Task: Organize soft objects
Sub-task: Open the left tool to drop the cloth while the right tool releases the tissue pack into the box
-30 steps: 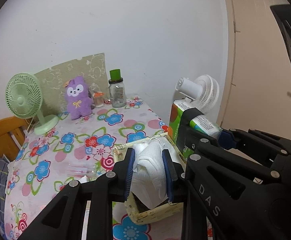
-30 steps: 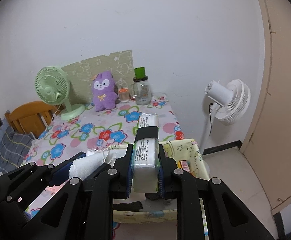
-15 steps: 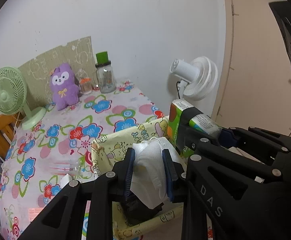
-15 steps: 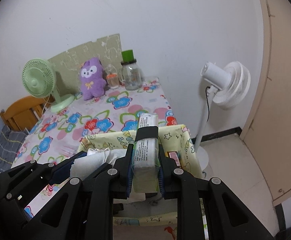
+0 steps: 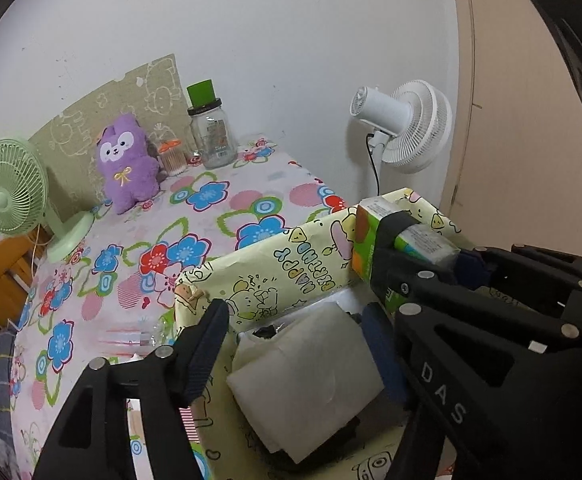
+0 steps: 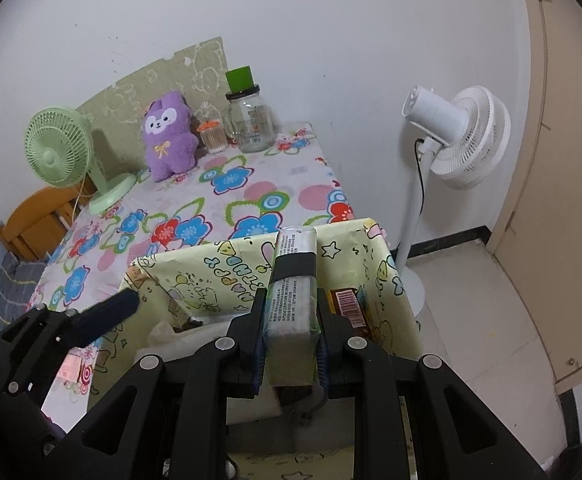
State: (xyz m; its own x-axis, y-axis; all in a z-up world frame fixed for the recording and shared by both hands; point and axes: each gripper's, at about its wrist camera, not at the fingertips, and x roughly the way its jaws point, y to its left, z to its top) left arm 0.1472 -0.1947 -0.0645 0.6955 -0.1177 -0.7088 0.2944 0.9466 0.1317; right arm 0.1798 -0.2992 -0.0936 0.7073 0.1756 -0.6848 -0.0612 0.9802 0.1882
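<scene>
A yellow cartoon-print box (image 5: 291,264) stands at the near edge of the flowered table; it also shows in the right wrist view (image 6: 219,272). My left gripper (image 5: 295,344) is open above the box, and a white folded tissue pack (image 5: 311,376) lies inside the box between its fingers. My right gripper (image 6: 291,332) is shut on a green tissue pack (image 6: 293,308), held over the box; this pack also shows in the left wrist view (image 5: 407,240). A purple plush toy (image 5: 127,160) sits at the back of the table.
A green desk fan (image 5: 11,196), a glass jar with a green lid (image 5: 211,136) and a small orange-lidded jar (image 5: 173,156) stand at the back. A white floor fan (image 6: 451,140) stands right of the table. A wooden chair (image 6: 39,220) is on the left.
Both grippers moved toward the box and lower. My left gripper opened and let go of the white tissue pack, which now lies in the box. My right gripper still holds the green pack.
</scene>
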